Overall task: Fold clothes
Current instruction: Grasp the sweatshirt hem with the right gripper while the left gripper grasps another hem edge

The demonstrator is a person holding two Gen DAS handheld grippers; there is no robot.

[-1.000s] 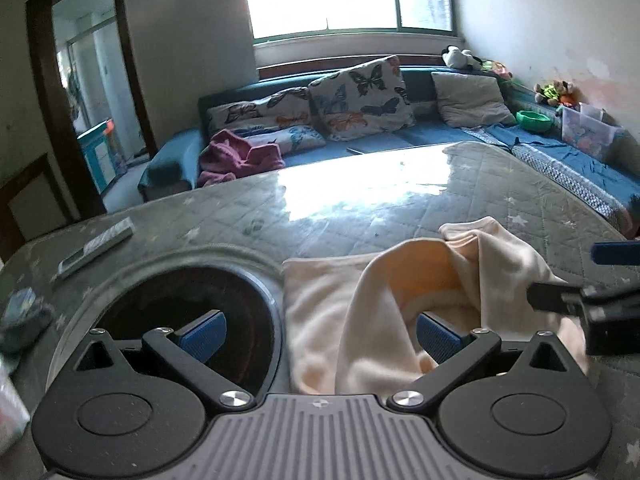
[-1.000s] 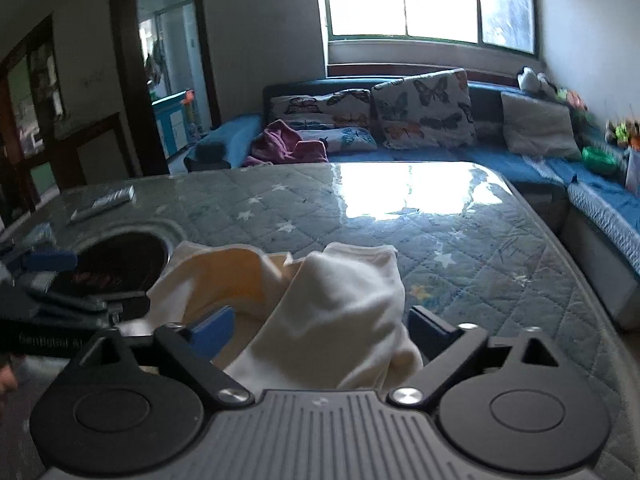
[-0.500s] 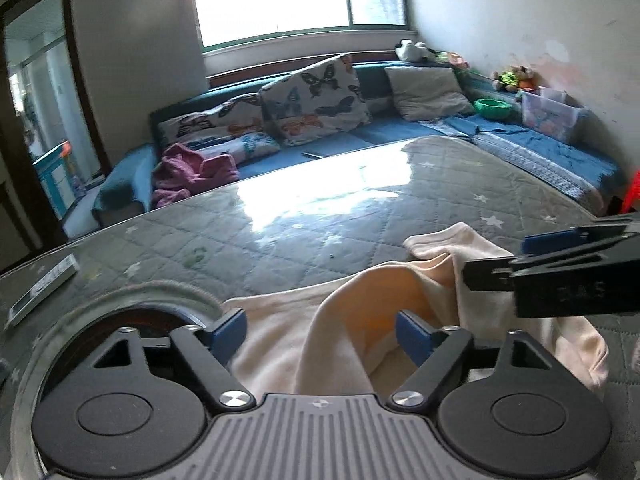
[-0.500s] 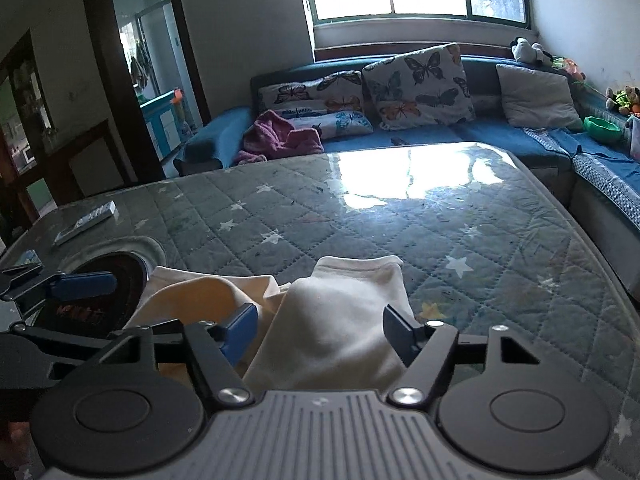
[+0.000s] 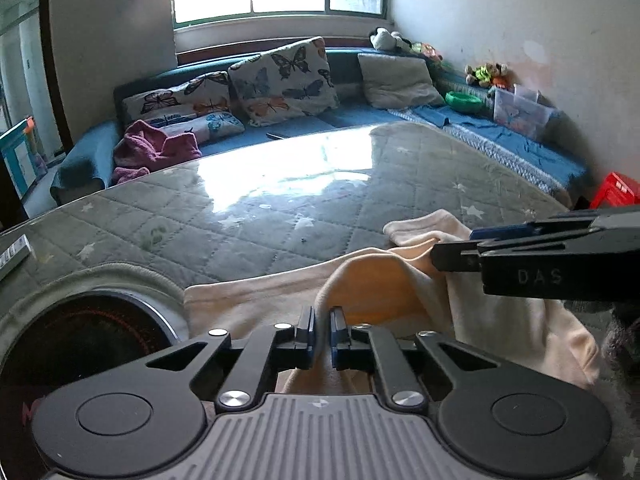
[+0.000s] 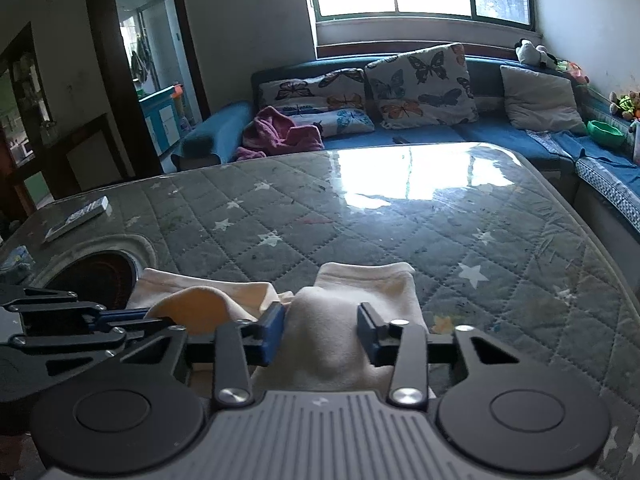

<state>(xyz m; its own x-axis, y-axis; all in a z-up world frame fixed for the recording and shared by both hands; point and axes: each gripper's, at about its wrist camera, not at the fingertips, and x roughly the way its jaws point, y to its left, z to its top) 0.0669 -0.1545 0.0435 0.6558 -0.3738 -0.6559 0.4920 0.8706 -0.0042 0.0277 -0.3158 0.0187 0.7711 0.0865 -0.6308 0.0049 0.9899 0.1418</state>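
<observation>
Ahead of both tongs stretches the quilted grey table cover [image 6: 400,220] with its white stars, running out to the blue sofa [image 6: 500,136] under the window. Nearer in, off to the outer side of the left tongs, a dark round cooktop [image 5: 80,332] sits sunk in the cover.

The cream garment [image 6: 360,292], the 1 piece of clothing in play, lies rumpled on the cover right at the tips of both tongs, bunched into 2 humps with no flat panel or crisp crease to be seen.

The left gripper [image 5: 322,328] has just been closing, and its blue pads now pinch a raised ridge of the cloth between them. The right gripper [image 6: 320,332] has also just been closing; it straddles the other hump, with its left pad against the cloth. The gap between the pads is still wide, and from here I cannot tell whether the right pad bears on the fabric.

By my reckoning the folding has barely begun: the 2 grips are being taken, 1 apparently secure, 1 not yet. Lifting, spreading the garment flat and making every fold all remain.
</observation>
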